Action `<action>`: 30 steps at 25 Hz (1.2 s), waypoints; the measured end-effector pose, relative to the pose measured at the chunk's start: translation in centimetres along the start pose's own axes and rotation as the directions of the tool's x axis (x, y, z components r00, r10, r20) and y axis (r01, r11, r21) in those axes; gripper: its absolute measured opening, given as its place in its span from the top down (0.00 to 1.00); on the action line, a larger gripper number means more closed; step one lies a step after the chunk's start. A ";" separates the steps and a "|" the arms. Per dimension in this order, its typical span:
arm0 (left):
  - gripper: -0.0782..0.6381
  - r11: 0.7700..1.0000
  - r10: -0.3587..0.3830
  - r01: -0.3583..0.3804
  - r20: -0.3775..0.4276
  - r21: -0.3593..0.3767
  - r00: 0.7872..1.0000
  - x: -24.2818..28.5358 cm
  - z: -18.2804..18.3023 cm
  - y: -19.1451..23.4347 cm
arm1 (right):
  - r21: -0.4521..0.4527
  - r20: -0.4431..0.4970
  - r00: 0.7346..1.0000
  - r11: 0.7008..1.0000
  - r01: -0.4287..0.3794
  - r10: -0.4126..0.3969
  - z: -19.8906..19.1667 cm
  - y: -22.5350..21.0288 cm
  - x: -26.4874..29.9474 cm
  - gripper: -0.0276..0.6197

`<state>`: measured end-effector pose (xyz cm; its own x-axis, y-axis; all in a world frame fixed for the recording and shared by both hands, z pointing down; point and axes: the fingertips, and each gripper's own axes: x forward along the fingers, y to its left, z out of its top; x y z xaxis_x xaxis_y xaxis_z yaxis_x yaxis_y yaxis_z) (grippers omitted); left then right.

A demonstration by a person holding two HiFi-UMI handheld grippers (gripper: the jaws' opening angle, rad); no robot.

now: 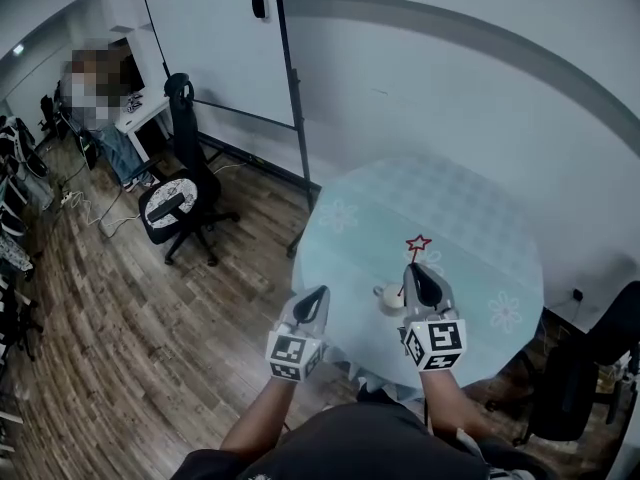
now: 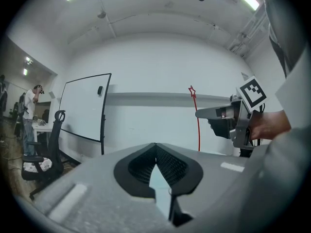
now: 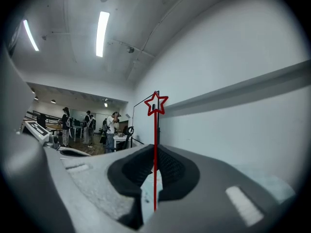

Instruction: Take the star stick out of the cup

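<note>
Saw L gripper [image 1: 313, 301] at 7 o'clock, jaws together, empty. At 5, R gripper [image 1: 418, 273] clamped on star stick [image 3: 155, 135], upright, star at 12 above jaws. Cup [image 1: 388, 298] just beside at 9, on table [image 1: 480, 228].

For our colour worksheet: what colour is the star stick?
Star stick: red, best in right gripper view.

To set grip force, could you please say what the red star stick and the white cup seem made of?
Red star-topped stick: thin, outline star, probably plastic or coated wire. Small white cup: smooth; ceramic or plastic, too small to tell.
</note>
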<state>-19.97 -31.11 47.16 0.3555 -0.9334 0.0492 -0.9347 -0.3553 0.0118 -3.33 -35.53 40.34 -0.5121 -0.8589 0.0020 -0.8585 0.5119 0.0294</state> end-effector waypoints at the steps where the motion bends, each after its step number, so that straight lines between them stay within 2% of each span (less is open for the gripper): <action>1: 0.88 1.000 0.003 -0.003 0.003 0.000 1.000 -0.2 0.2 0.5 | -0.001 0.004 1.000 1.000 0.006 -0.006 0.2 0.1 0.1 0.92; 6: 0.88 0.999 0.034 -0.034 -0.005 0.000 0.999 -1.6 0.3 2.1 | -0.021 0.018 1.000 1.000 0.010 -0.009 0.7 0.6 -0.6 0.93; 10: 0.88 0.999 0.044 -0.044 0.009 -0.008 0.999 -2.4 0.5 1.1 | -0.026 0.037 0.999 1.000 0.011 -0.010 1.2 0.3 -2.0 0.93; 21: 0.88 0.999 0.032 -0.032 0.008 -0.003 0.999 -2.5 0.3 0.0 | -0.014 0.045 0.999 1.000 0.017 -0.016 1.0 0.6 -2.4 0.93; 30: 0.88 0.999 0.031 -0.031 -0.004 -0.029 1.000 -2.8 -0.2 -0.6 | -0.007 0.058 0.998 1.000 0.012 -0.012 1.2 0.4 -2.2 0.93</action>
<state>-20.40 -28.29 47.17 0.3259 -0.9439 0.0531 -0.9452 -0.3242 0.0394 -2.61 -33.42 39.14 -0.5026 -0.8627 -0.0564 -0.8645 0.5013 0.0362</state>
